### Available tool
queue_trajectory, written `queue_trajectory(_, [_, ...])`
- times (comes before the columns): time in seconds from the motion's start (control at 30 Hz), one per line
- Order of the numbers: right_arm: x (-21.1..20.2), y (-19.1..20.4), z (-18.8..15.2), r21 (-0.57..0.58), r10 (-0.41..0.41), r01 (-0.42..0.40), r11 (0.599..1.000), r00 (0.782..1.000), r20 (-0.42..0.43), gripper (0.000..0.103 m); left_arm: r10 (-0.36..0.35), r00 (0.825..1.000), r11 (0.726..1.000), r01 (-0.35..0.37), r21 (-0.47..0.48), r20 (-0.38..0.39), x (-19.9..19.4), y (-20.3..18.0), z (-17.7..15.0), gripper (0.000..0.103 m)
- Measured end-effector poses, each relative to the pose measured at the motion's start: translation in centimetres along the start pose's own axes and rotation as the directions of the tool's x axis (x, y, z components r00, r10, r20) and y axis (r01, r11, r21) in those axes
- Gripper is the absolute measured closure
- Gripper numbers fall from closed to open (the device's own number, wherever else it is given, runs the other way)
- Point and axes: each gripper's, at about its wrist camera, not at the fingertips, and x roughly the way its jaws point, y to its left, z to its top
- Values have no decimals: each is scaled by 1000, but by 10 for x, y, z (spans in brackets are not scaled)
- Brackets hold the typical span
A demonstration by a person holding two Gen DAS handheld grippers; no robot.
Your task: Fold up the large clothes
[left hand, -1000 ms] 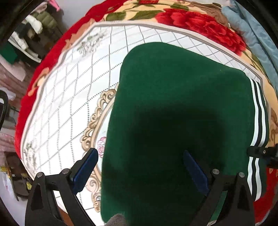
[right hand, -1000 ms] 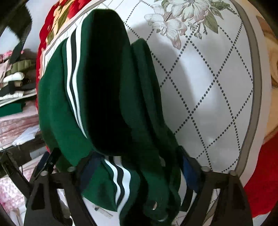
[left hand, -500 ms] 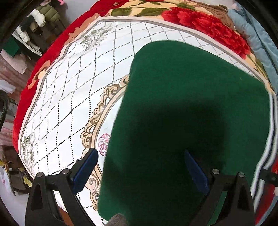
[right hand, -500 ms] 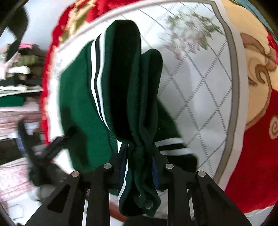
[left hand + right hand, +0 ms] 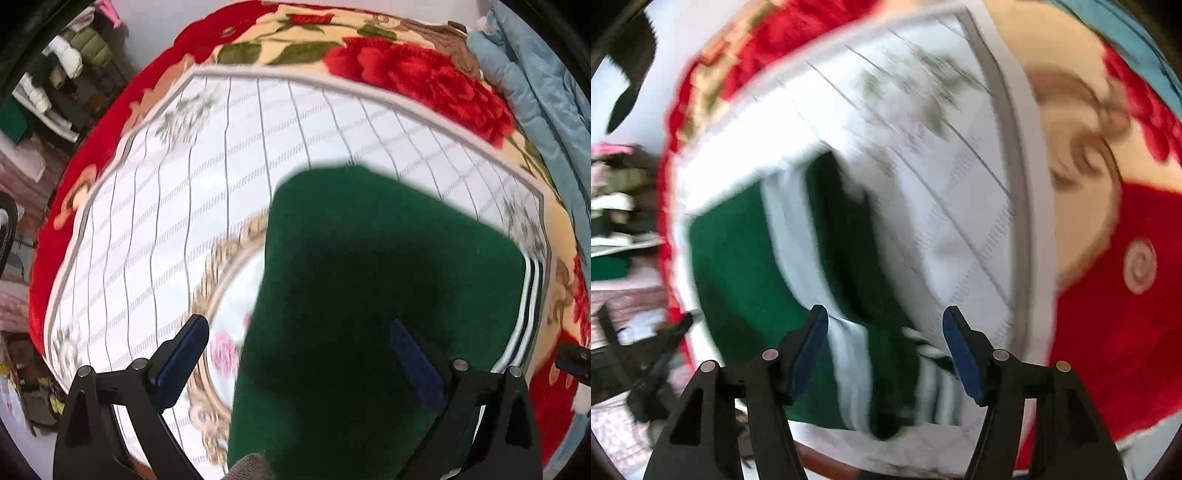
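The right claw [image 5: 884, 338], gripping the green garment [image 5: 738, 266] a moment ago, is opening and hanging empty above it; the left claw [image 5: 295, 350] is gaping wide.

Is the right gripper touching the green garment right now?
Apart. In the right wrist view, the right gripper has just opened; its fingers stand spread above the green garment, which lies below on the blanket.

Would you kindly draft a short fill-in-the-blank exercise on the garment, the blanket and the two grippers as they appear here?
1. The folded garment lying on the blanket is dark ____ in colour.
2. Along one edge of the garment run white ____.
3. The jaws of the right gripper stand ____, with no cloth pinched between the pads.
4. The border of the blanket is printed with large red ____.

Missing words: green; stripes; open; roses
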Motion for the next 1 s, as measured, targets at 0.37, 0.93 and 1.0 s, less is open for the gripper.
queue_trajectory(0.37, [155,98,49,-256,-218,164,953,956,-198,51,-75,995,992,81,95,-66,104,-21,54,0])
queue_trajectory(0.93, [67,-8,-92,181,-54,95,979,974,-219,58,-30,998,999,32,32,-61,16,52,-37,0])
queue_trajectory(1.0, [66,-8,-104,171,-89,119,978,980,-177,77,-10,996,998,15,62,-90,27,46,-50,0])
